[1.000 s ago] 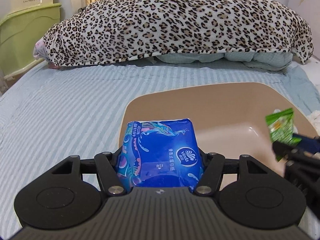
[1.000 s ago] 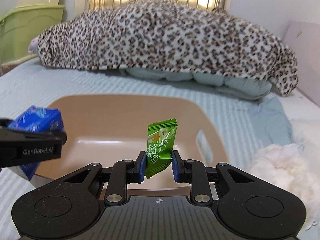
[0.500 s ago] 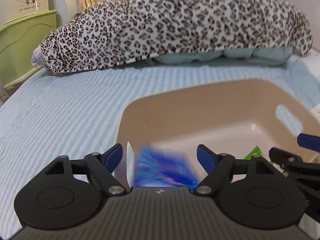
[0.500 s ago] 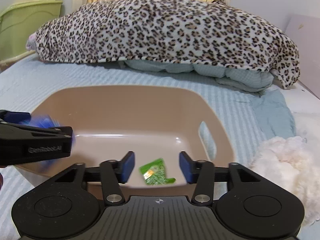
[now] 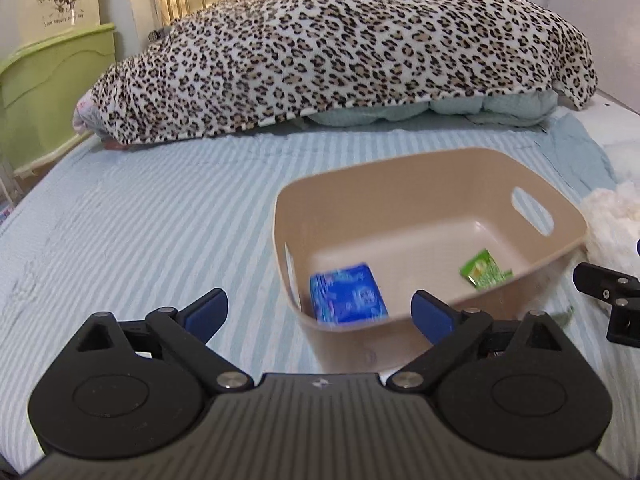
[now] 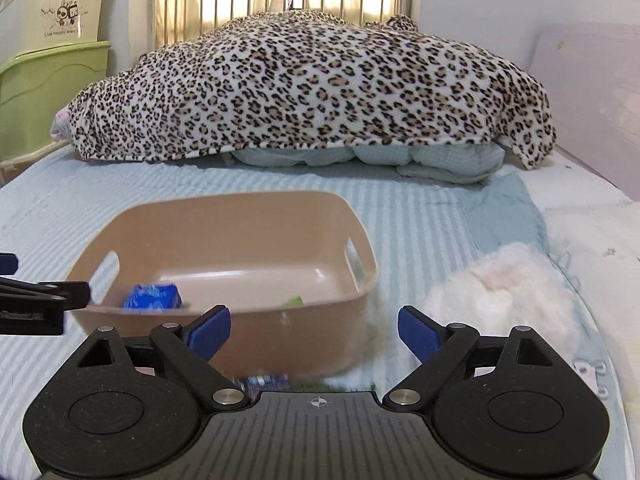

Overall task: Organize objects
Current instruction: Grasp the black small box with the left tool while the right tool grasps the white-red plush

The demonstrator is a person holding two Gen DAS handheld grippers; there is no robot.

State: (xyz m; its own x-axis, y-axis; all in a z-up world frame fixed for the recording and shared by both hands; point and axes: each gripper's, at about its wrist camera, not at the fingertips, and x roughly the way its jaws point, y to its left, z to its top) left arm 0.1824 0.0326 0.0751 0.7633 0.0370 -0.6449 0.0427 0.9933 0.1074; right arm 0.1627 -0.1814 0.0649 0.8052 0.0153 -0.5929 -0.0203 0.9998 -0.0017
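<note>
Left gripper (image 5: 319, 312) wide, empty, lower centre | right gripper (image 6: 314, 328) wide, empty | blue tissue pack (image 5: 347, 299) and green candy (image 5: 483, 269) lie apart inside tan basket (image 5: 420, 168) on bed | step: drop-off apparently done | next: likely seek remaining items.

Both my wrist views are bright and evenly lit. Daylight comes through the curtained window (image 6: 280, 4) behind the bed rails, slightly blown out there. Shadows are soft, with just a faint one under the leopard blanket (image 5: 340, 60). Strong fisheye: the bed (image 5: 140, 220) bows and the corners vignette to black. Motion blur is on the near stuff: the blue packet (image 5: 347, 299) and green packet (image 5: 484, 269) in the tan basket (image 5: 424, 168) are smeared, and the basket's near wall is soft in the right view. My left hand-held gripper (image 5: 319, 312) body stays sharp.
</note>
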